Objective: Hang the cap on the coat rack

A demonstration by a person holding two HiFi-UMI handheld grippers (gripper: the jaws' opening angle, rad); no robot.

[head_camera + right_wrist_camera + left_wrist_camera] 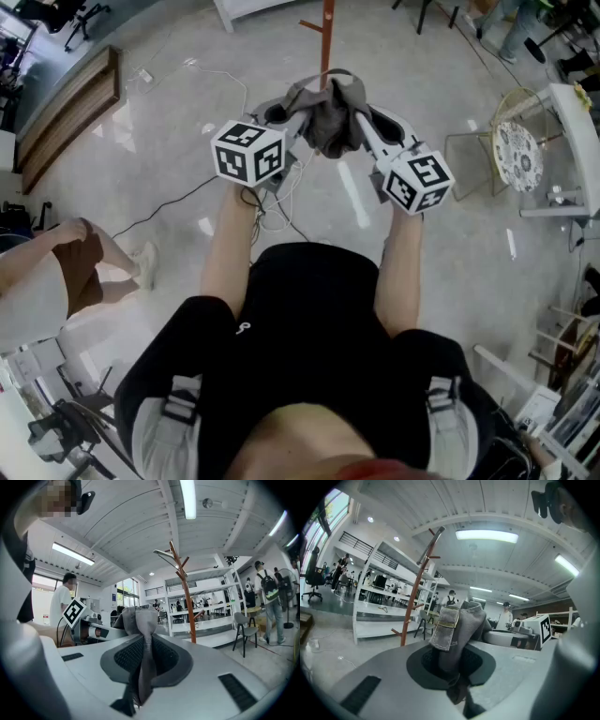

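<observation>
A grey cap (328, 114) hangs bunched between my two grippers, held up in front of me. My left gripper (289, 119) is shut on the cap's back part; the strap with its brass buckle (446, 626) stands up out of the jaws in the left gripper view. My right gripper (361, 120) is shut on a fold of the cap's fabric (143, 656). The brown wooden coat rack (326, 25) stands just beyond the cap. It shows as a tall branched pole (417, 592) in the left gripper view and as the pole (186, 592) in the right gripper view.
A cable (169, 202) runs over the pale floor to my left. A round patterned stool (516, 155) and a white table (579, 141) stand to the right. A seated person's leg (84, 258) is at the left. White shelving (375, 611) and people stand behind the rack.
</observation>
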